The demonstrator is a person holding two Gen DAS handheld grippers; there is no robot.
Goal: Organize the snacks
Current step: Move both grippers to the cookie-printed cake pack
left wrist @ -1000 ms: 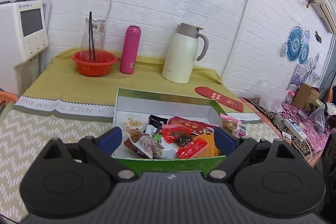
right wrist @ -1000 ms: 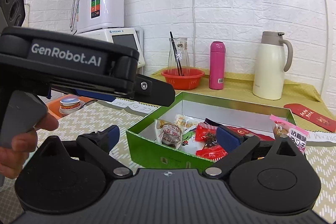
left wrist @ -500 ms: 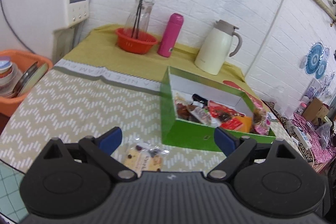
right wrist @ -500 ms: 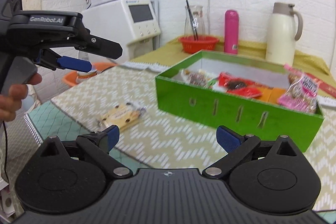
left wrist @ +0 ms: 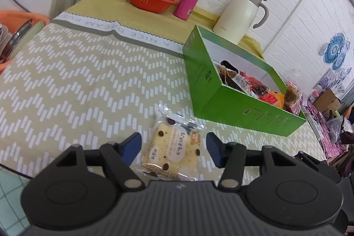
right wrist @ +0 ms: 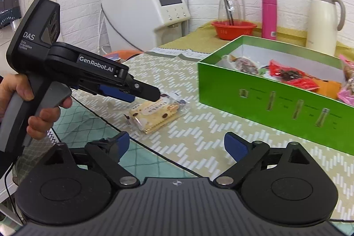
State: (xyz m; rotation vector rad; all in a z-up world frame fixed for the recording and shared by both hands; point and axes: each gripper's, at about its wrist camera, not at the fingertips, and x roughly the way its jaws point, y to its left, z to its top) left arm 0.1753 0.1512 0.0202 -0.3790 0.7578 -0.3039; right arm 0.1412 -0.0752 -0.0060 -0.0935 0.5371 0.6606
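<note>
**A:** Left wrist view first: what's the left gripper [left wrist: 172,147] up to?

**B:** Low centre of frame. Jaws are closing, with the cookie packet [left wrist: 174,147] between them, but the pads aren't pressing it yet. The green box [left wrist: 239,107] full of snacks sits right of centre on the tablecloth [left wrist: 88,81].

**A:** And the right wrist view?

**B:** The right gripper [right wrist: 174,145] at the bottom is spread wide with nothing in it. The packet lies mid-frame, under the left gripper's tip, and the box is at right.
</note>
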